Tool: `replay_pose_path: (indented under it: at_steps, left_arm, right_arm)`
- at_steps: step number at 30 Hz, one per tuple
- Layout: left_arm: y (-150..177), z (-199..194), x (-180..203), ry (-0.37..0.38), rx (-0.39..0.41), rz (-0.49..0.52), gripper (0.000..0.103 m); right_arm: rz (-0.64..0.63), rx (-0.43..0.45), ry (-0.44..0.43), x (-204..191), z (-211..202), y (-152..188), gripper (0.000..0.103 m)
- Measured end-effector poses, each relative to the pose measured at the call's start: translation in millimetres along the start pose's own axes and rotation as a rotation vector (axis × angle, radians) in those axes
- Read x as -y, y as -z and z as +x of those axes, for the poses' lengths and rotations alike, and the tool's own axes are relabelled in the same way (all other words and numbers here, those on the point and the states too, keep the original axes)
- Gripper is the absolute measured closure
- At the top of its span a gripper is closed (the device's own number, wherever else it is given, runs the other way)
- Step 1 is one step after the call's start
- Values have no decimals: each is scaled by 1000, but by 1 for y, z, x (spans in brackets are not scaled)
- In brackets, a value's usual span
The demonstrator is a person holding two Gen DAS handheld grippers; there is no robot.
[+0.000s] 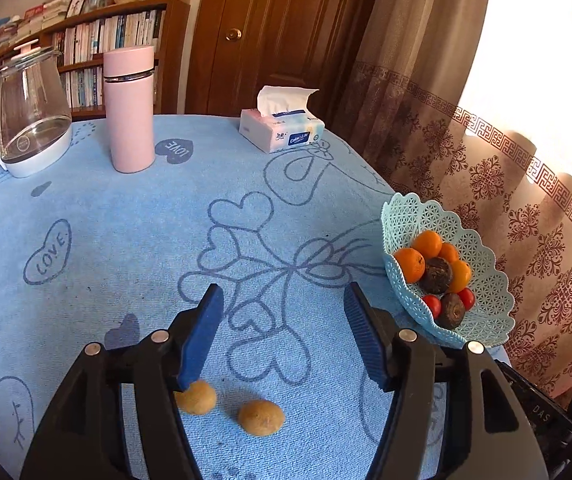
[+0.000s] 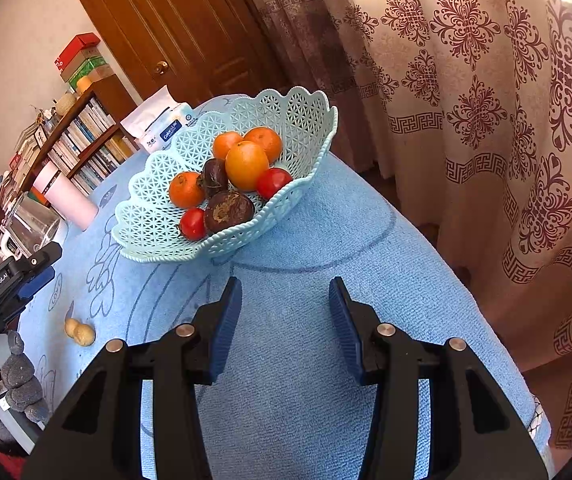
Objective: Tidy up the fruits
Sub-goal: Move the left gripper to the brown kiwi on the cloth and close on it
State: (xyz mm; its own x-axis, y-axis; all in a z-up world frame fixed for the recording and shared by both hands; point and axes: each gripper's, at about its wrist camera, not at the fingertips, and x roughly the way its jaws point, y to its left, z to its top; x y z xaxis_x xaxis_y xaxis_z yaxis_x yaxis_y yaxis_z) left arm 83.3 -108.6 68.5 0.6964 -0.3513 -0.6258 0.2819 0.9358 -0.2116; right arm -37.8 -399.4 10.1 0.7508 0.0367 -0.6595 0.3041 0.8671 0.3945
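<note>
A light blue lattice basket (image 1: 482, 280) (image 2: 154, 220) sits at the table's right edge and holds several oranges (image 2: 246, 164), two red tomatoes (image 2: 273, 182) and two dark brown fruits (image 2: 228, 210). Two small tan fruits (image 1: 261, 417) (image 2: 80, 332) lie on the blue cloth, close below my left gripper (image 1: 284, 300), which is open and empty. One tan fruit (image 1: 196, 398) is partly hidden by the left finger. My right gripper (image 2: 286, 294) is open and empty, just in front of the basket. The left gripper also shows in the right wrist view (image 2: 26, 280).
A glass kettle (image 1: 26, 120), a pink flask (image 1: 130, 108) and a tissue pack (image 1: 282, 128) stand at the table's far side. A bookshelf (image 1: 98, 40), a door and patterned curtains (image 2: 486, 120) surround the table. A grey stuffed toy (image 2: 18, 376) sits by the near left edge.
</note>
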Motion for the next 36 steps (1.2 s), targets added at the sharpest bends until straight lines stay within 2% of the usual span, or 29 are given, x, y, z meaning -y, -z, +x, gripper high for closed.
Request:
replay_pose_path:
  at_steps: [4,5,7,14,26,36]
  left_arm:
    - [2,-7,-23,-34,5,-37,40]
    - [3,-9,-29,-41,6,-45,40]
    - [6,-12,-39,-57,7,-59,39]
    - [21,-12,-64,-87,-24,-97,38]
    - [48,-5,-67,-74,-85,-83,38]
    - [53,5,-60,-59,-124,-42,41]
  right_arm:
    - [-2,-5,2,0,1,0,55]
    - [-3,-6,2,0,1,-1,50]
    - [-6,2,5,-1,-1,-1,47]
    - [-19,5,13,-5,-5,0,47]
    - [-75,-26,-10,-25,-6,11,47]
    - [-102,-45,-30,-38,-5,16,47]
